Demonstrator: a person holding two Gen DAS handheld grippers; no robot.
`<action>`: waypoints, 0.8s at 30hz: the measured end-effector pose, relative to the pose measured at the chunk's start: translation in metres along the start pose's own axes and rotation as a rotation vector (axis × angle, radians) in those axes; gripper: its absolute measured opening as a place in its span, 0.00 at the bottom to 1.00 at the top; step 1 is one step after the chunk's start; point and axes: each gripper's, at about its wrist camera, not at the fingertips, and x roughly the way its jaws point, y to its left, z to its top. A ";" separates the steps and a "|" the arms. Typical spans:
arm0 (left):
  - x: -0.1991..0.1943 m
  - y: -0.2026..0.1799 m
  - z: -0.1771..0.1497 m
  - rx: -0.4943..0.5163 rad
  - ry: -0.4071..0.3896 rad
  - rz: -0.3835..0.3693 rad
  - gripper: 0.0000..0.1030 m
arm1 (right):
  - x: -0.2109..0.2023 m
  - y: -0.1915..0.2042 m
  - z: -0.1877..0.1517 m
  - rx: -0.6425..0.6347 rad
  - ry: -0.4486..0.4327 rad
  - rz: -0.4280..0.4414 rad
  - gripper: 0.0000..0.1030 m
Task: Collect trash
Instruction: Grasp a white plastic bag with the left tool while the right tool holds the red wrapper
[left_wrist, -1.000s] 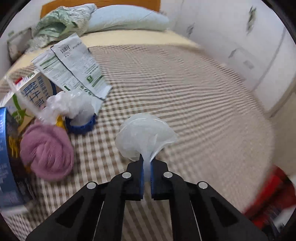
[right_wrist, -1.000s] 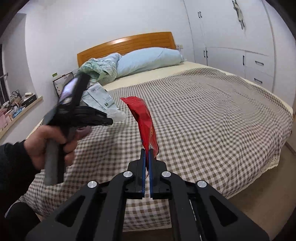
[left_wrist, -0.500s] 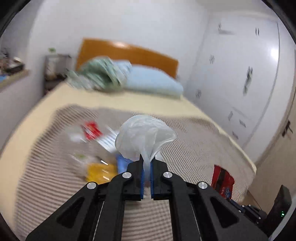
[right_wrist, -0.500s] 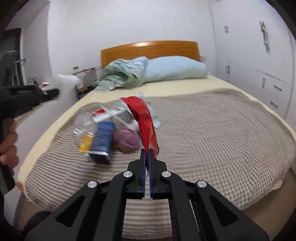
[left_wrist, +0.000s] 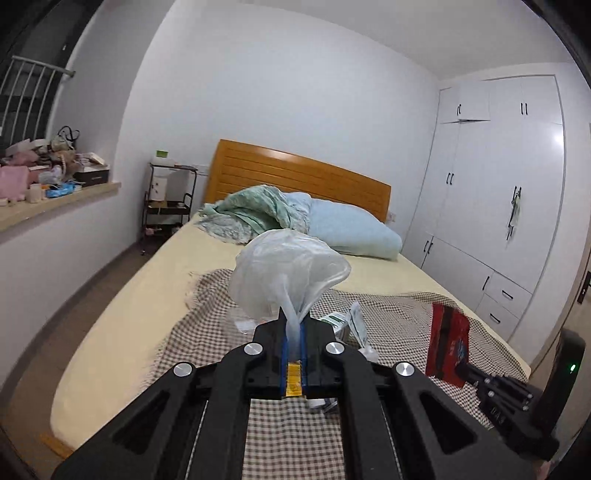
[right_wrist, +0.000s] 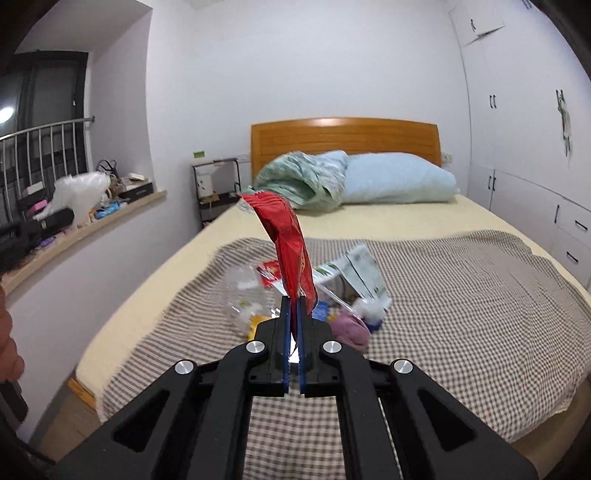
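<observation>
Both hand-held grippers have lifted back from the bed (right_wrist: 480, 295): left hand-held gripper (left_wrist: 292, 325) clamps the clear plastic bag (left_wrist: 288, 273), right hand-held gripper (right_wrist: 293, 302) clamps the red wrapper (right_wrist: 286, 240). Remaining litter (right_wrist: 332, 295) sits mid-blanket; bed edges bare.

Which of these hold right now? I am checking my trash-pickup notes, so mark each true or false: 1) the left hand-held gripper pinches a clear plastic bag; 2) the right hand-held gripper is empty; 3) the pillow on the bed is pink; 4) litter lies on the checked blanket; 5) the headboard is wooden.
1) True: the left hand-held gripper is shut on the clear plastic bag.
2) False: the right hand-held gripper is shut on a red wrapper.
3) False: the pillow is light blue.
4) True: litter lies in a loose pile on the checked blanket.
5) True: the headboard is orange-brown wood.
</observation>
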 end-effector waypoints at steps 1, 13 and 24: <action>-0.006 0.000 0.000 0.002 -0.007 0.001 0.02 | -0.004 0.002 0.002 -0.002 -0.008 0.000 0.03; -0.036 -0.041 -0.019 0.050 0.005 -0.062 0.02 | -0.056 -0.037 -0.023 0.051 -0.037 -0.059 0.03; 0.005 -0.190 -0.093 0.154 0.194 -0.352 0.02 | -0.149 -0.209 -0.103 0.184 0.036 -0.394 0.03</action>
